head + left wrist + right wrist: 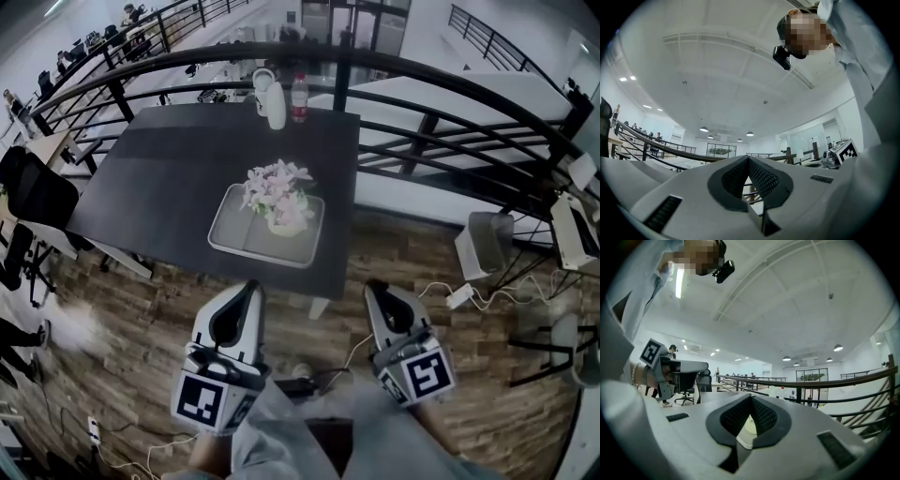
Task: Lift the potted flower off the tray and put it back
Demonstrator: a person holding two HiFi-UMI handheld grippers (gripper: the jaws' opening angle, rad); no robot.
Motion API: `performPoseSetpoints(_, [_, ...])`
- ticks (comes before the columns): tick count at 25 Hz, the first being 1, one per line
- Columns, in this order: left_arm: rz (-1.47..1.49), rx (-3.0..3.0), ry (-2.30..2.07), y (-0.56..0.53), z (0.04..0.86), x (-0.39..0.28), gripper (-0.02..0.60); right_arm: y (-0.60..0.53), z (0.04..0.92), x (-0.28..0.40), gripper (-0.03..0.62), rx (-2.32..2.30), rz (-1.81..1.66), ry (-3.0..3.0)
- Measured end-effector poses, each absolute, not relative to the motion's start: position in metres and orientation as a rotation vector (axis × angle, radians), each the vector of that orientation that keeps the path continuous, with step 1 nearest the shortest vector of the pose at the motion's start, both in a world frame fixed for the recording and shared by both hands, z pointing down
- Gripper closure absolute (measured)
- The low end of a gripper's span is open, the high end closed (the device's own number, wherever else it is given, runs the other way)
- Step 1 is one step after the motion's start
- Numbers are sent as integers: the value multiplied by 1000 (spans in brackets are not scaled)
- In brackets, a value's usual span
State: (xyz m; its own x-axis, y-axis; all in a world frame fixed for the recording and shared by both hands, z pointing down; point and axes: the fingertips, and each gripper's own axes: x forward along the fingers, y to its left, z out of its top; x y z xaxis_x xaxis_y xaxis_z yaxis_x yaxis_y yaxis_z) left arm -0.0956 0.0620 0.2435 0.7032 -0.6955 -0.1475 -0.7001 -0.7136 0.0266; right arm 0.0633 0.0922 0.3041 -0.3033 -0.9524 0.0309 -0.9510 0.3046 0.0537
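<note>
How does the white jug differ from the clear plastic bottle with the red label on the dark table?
The white jug is opaque; the clear plastic bottle shows a red label. The jug is wider, the bottle slimmer. The jug stands left of the bottle. Both stand upright, side by side, at the dark table's far edge.
</note>
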Motion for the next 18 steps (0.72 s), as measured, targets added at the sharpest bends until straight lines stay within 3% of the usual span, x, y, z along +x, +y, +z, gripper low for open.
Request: performPoseSetpoints(18, [238,-2909,1154,52,253,-110,583,77,314,45,589,1833,-20,-2453])
